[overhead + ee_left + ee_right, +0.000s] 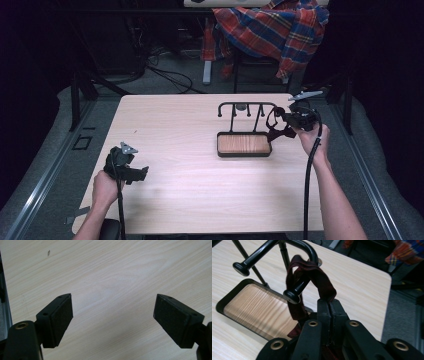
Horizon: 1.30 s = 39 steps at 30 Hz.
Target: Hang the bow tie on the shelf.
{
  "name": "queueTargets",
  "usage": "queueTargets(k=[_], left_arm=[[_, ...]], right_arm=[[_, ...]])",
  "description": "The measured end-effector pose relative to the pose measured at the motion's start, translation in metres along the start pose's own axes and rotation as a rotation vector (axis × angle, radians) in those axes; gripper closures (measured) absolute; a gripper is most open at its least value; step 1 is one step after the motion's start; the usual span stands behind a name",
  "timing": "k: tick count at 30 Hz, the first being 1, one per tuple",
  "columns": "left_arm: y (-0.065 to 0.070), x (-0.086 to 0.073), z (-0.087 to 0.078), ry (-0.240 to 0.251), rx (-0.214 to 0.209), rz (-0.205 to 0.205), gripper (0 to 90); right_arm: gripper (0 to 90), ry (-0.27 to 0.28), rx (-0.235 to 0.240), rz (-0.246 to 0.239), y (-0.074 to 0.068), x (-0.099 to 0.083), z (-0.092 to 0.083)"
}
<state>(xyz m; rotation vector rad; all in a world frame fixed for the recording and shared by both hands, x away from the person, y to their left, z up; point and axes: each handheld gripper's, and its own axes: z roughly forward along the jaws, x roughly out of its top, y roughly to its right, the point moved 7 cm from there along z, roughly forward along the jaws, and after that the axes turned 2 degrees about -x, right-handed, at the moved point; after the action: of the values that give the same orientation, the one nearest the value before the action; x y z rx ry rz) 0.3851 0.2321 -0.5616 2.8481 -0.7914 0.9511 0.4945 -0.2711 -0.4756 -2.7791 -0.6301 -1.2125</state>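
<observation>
- The dark red fabric loop (312, 277), centre of the right gripper view, is already draped over a peg of the black metal rack with wooden tray (244, 145).
- The right gripper (329, 305) is clamped on the loop; letting go remains.
- The left gripper (113, 316) is wide apart over the pale wooden table (120, 270).

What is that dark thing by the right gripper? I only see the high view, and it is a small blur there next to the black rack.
Observer: It is a dark red strap, looped over one knobbed arm of the rack.
Operator: Is the right gripper actually holding it?
Observer: Yes, the right gripper has its jaws pressed together on the strap.
Operator: And the left gripper, has it got anything?
Observer: No, the left gripper has its jaws wide apart with bare table between them.
</observation>
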Motion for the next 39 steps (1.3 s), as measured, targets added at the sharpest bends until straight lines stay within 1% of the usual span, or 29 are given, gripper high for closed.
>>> queueTargets(k=[1,4,5,6,10,13,16,23,27,36,39], left_arm=[[0.0,0.0,0.0,0.0,0.0,0.0,16.0],[0.0,0.0,0.0,0.002,0.0,0.0,16.0],[0.0,0.0,0.0,0.005,0.001,0.0,16.0],[-0.001,0.0,-0.001,0.006,0.001,-0.002,16.0],[-0.001,0.0,-0.001,0.003,-0.001,-0.001,16.0],[-0.001,0.0,-0.001,0.003,0.0,-0.001,16.0],[-0.001,0.0,-0.001,0.01,0.001,-0.002,16.0],[-0.001,0.001,-0.001,0.012,-0.001,0.0,16.0],[0.0,0.001,0.0,0.008,-0.008,0.007,16.0],[0.0,0.001,0.0,0.01,-0.008,0.01,16.0],[0.0,0.001,0.0,0.009,-0.007,0.009,16.0]], right_arm=[[88.2,0.0,0.0,0.0,0.0,0.0,0.0],[88.1,0.001,0.021,0.012,0.0,-0.002,0.004],[88.0,-0.004,0.021,0.009,0.0,-0.003,0.005],[88.0,-0.008,0.031,0.007,-0.001,-0.005,0.006],[87.3,-0.013,0.047,0.008,-0.003,-0.006,0.008],[87.2,-0.022,0.048,0.004,-0.004,-0.008,0.009],[86.8,-0.034,0.063,0.003,-0.006,-0.011,0.012],[86.0,-0.039,0.08,0.001,-0.009,-0.011,0.013],[81.8,-0.049,0.101,-0.001,-0.011,-0.013,0.015],[77.6,-0.046,0.112,0.004,-0.013,-0.012,0.014],[72.7,-0.046,0.118,0.004,-0.014,-0.012,0.014]])
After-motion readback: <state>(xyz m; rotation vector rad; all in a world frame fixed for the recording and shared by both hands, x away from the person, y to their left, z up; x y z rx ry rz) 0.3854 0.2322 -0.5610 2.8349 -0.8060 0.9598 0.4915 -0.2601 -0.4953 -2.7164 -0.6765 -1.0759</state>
